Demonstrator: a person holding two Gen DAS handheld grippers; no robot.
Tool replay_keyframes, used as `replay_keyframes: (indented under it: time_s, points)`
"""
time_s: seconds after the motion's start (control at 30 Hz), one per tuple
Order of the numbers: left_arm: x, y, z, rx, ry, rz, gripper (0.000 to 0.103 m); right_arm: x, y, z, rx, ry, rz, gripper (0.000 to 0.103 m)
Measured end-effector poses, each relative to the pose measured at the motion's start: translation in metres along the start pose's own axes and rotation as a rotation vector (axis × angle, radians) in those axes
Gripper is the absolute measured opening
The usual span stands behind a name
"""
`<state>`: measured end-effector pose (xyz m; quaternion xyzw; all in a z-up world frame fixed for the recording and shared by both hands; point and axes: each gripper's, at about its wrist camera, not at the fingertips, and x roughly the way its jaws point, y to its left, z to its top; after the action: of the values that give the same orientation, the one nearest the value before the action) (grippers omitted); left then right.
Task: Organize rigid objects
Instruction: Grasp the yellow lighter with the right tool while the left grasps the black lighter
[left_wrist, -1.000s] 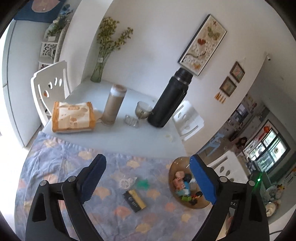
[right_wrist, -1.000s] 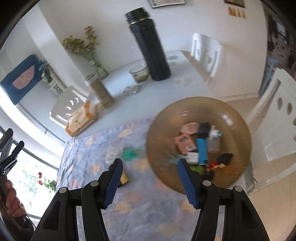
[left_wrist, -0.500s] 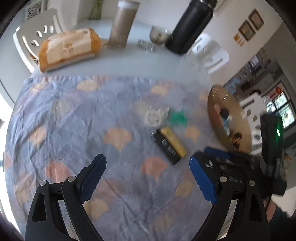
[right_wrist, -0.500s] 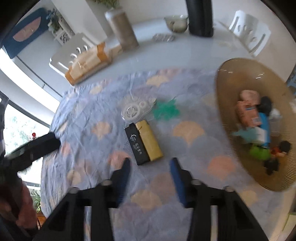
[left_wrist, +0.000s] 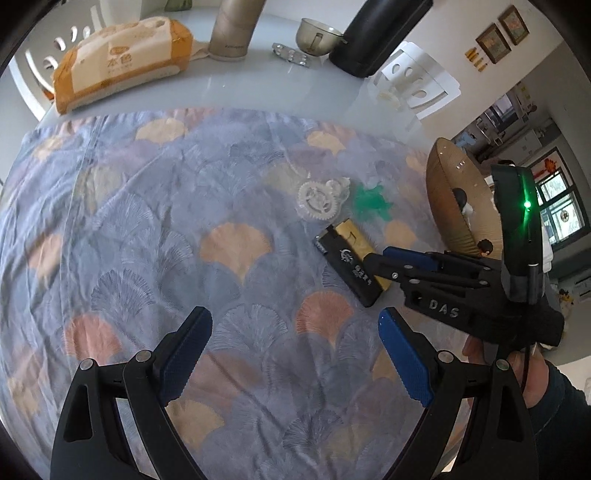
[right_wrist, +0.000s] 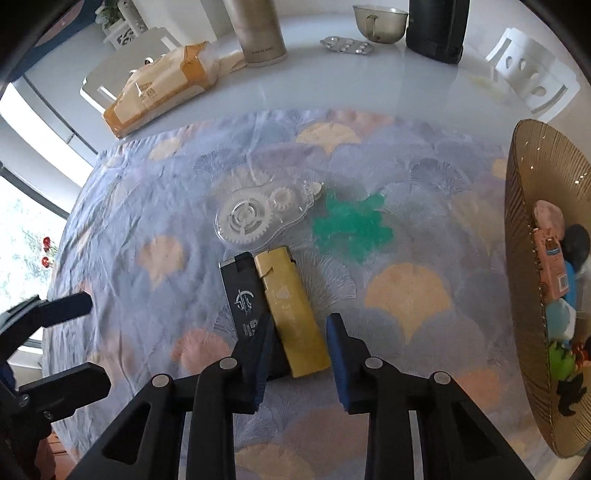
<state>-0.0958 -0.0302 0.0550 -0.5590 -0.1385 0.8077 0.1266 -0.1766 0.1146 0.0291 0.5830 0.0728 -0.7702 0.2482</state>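
A gold lighter (right_wrist: 291, 310) and a black lighter (right_wrist: 242, 295) lie side by side on the patterned cloth (right_wrist: 155, 206). My right gripper (right_wrist: 299, 343) is open, its fingers straddling the near end of the gold lighter, the left finger over the black one. A clear correction-tape dispenser (right_wrist: 255, 218) and a green toy (right_wrist: 351, 227) lie just beyond. The amber bowl (right_wrist: 524, 206) holding several small items stands at right. My left gripper (left_wrist: 291, 354) is open and empty above the cloth, left of the right gripper (left_wrist: 376, 258); the lighters (left_wrist: 347, 262) show there too.
At the table's far side stand a tissue pack (right_wrist: 159, 88), a beige canister (right_wrist: 258, 29), a blister pack (right_wrist: 347, 46), a glass cup (right_wrist: 380, 16) and a black flask (right_wrist: 437, 29). White chairs (right_wrist: 528, 74) sit beyond the edge.
Both grippers have tilted down from the wall and bowl toward the cloth. My right gripper has narrowed and come down over the two lighters. The left stays wide open.
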Motion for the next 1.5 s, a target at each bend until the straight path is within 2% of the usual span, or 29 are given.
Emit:
replay_keyframes:
  time_s: [0.2, 0.3, 0.4, 0.6, 0.67, 0.73, 0.87, 0.97, 1.03, 1.07, 1.13, 1.17, 1.2, 1.27, 1.3, 1.37, 1.5]
  points:
    - [0.001, 0.011, 0.002, -0.018, 0.001, -0.005, 0.091, 0.004, -0.008, 0.004, -0.041, 0.029, 0.029, 0.029]
    - [0.003, 0.012, 0.003, -0.018, 0.007, -0.002, 0.091, 0.007, -0.002, -0.003, -0.127, 0.086, 0.009, 0.029]
    - [0.007, 0.013, 0.004, -0.015, 0.012, 0.01, 0.091, 0.01, 0.008, -0.007, -0.178, 0.068, -0.039, 0.029]
    - [0.012, 0.016, 0.006, -0.026, 0.008, 0.046, 0.091, 0.016, 0.024, -0.005, -0.102, 0.031, -0.035, 0.029]
    - [0.012, 0.017, 0.007, -0.031, 0.008, 0.059, 0.091, 0.017, 0.034, -0.01, -0.101, 0.022, -0.006, 0.025]
    - [0.013, 0.019, 0.007, -0.04, 0.006, 0.067, 0.09, 0.017, 0.036, -0.017, -0.076, 0.012, -0.003, 0.024]
    - [0.02, 0.01, 0.008, -0.022, 0.008, 0.074, 0.09, 0.007, 0.015, -0.028, 0.034, 0.0, -0.012, 0.024]
    - [0.032, -0.013, 0.012, 0.045, -0.002, 0.094, 0.089, -0.002, -0.007, -0.038, 0.1, -0.005, -0.026, 0.024]
    - [0.042, -0.026, 0.016, 0.088, 0.0, 0.128, 0.084, -0.007, -0.018, -0.043, 0.123, -0.007, -0.021, 0.024]
    - [0.05, -0.034, 0.018, 0.114, 0.009, 0.151, 0.076, -0.009, -0.021, -0.045, 0.131, -0.008, -0.019, 0.024]
    - [0.062, -0.044, 0.02, 0.148, 0.026, 0.193, 0.07, -0.01, -0.025, -0.047, 0.149, -0.011, -0.023, 0.024]
    - [0.068, -0.047, 0.02, 0.162, 0.035, 0.217, 0.063, -0.012, -0.028, -0.049, 0.154, -0.012, -0.021, 0.024]
    - [0.072, -0.051, 0.02, 0.178, 0.04, 0.243, 0.06, -0.013, -0.029, -0.052, 0.158, -0.014, -0.015, 0.024]
    - [0.076, -0.06, 0.018, 0.24, 0.011, 0.304, 0.046, -0.014, -0.031, -0.055, 0.157, -0.015, -0.01, 0.024]
    - [0.075, -0.062, 0.017, 0.255, 0.001, 0.303, 0.032, -0.014, -0.031, -0.056, 0.154, -0.013, -0.008, 0.024]
    - [0.073, -0.062, 0.018, 0.251, 0.0, 0.278, 0.024, -0.016, -0.036, -0.057, 0.166, -0.006, 0.007, 0.024]
    - [0.065, -0.049, 0.013, 0.188, 0.003, 0.215, 0.022, -0.019, -0.044, -0.057, 0.176, 0.006, 0.017, 0.025]
